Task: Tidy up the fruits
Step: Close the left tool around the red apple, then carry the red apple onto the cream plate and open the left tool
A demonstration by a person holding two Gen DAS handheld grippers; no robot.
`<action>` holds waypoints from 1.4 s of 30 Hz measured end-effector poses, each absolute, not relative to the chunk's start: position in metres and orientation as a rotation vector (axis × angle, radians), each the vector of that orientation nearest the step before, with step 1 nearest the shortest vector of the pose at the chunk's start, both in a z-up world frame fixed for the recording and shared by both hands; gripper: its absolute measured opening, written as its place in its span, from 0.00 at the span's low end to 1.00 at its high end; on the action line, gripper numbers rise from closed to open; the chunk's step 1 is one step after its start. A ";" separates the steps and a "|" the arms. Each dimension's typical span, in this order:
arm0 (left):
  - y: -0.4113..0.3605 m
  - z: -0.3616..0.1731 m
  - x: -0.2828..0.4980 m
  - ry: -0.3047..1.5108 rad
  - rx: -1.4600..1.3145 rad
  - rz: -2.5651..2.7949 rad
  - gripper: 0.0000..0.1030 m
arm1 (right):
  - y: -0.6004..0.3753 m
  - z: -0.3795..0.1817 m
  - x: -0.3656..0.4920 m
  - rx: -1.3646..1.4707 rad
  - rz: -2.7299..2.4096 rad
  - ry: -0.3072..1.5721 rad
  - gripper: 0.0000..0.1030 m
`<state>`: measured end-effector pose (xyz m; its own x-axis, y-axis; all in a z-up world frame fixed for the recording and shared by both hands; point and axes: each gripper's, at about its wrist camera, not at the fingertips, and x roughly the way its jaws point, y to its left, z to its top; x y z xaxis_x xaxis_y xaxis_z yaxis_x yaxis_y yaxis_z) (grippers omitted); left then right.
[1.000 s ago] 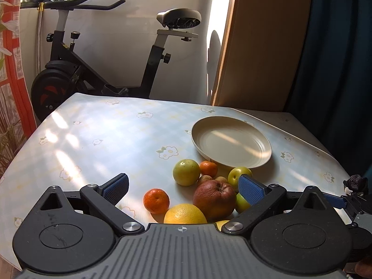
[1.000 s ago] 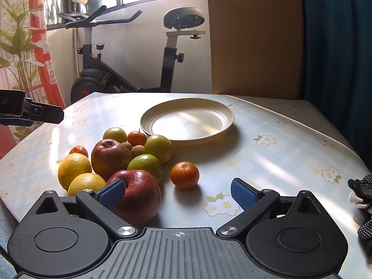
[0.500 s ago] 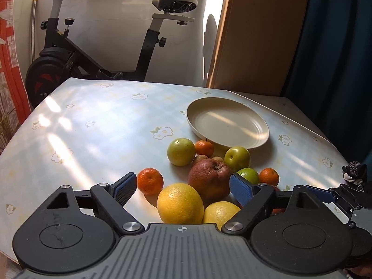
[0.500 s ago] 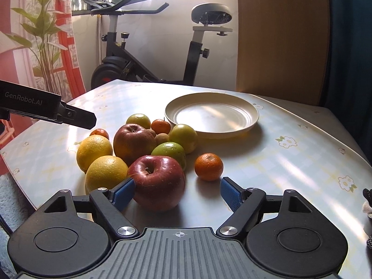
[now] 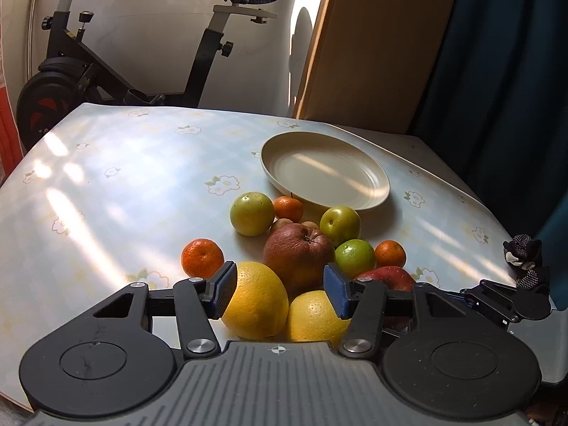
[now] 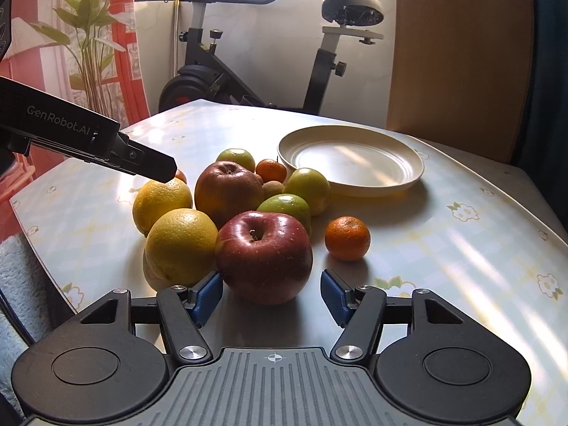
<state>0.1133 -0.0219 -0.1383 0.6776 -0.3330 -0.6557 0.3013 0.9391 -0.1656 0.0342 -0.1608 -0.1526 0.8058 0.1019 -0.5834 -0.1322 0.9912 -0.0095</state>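
Bench (image 6: pixel 443 248): we see heaped fruit.
Left claw (image 5: pixel 280 289): we hover level, spread around yellow orange (image 5: pixel 257 301).
Right claw (image 6: pixel 271 296): spread, empty, before red apple (image 6: pixel 264 255).

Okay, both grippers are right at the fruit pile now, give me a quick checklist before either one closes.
1. Left gripper open: ok.
2. Right gripper open: ok.
3. Red apple lined up between the right fingers: ok, just ahead of them.
4. Left gripper lined up on one fruit: not ok, two yellow citrus sit in its gap.
5. Plate free to receive fruit: ok.
6. Red apple free of neighbours: cannot tell.
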 end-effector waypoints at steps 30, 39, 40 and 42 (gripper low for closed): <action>-0.062 -0.164 0.163 1.010 -0.173 -0.688 0.35 | -0.163 -0.160 0.044 -0.062 0.151 0.621 0.54; -0.060 -0.157 0.166 1.001 -0.193 -0.701 0.36 | -0.167 -0.146 0.041 -0.035 0.150 0.594 0.53; -0.060 -0.153 0.166 0.992 -0.193 -0.705 0.36 | -0.168 -0.142 0.042 -0.036 0.151 0.588 0.53; -0.061 -0.145 0.167 0.972 -0.181 -0.711 0.36 | -0.171 -0.133 0.045 -0.038 0.157 0.577 0.53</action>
<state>0.1670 -0.0610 -0.1449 0.3601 -0.6250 -0.6927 0.4700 0.7629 -0.4440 0.0453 -0.1709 -0.1330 0.8267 0.1376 -0.5456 -0.1588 0.9873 0.0084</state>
